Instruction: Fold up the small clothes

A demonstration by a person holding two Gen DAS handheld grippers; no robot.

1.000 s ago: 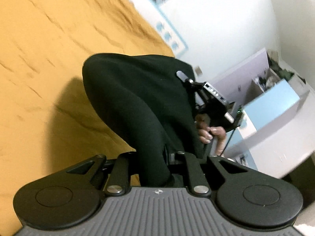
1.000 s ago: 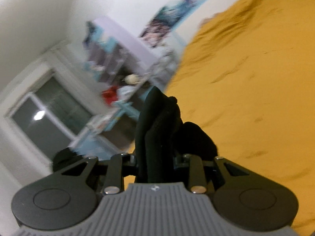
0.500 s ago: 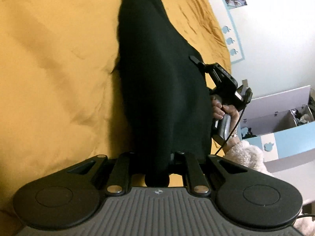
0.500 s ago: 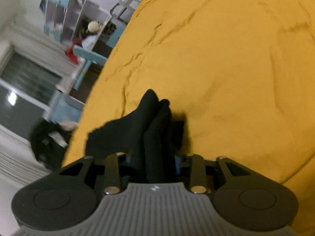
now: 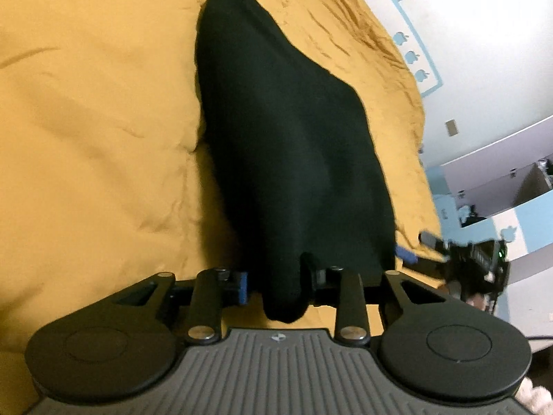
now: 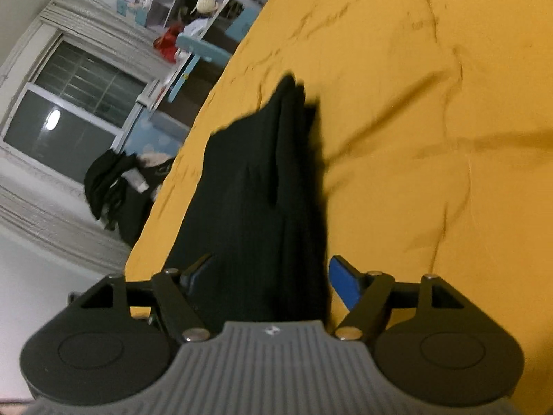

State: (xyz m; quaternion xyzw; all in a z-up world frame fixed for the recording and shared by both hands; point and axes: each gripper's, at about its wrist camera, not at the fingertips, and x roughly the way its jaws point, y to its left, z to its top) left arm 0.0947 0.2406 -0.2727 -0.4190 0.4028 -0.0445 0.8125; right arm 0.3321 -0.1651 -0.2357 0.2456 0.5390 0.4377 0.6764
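Black garment [image 5: 287,145] lowered from mid-air onto the yellow bedspread [image 5: 96,131], both grippers' jaws having just been opening.

The bedspread fills most of both views; white wall at 2 o'clock in the left view, a dark window [image 6: 69,110] at 9 o'clock in the right. Both grippers tilt downward over the bed. Right gripper [image 6: 266,276] stands wide apart, cloth lying loose between its fingers. Left gripper [image 5: 280,280] is partly apart, a fold of the garment still between its fingers.
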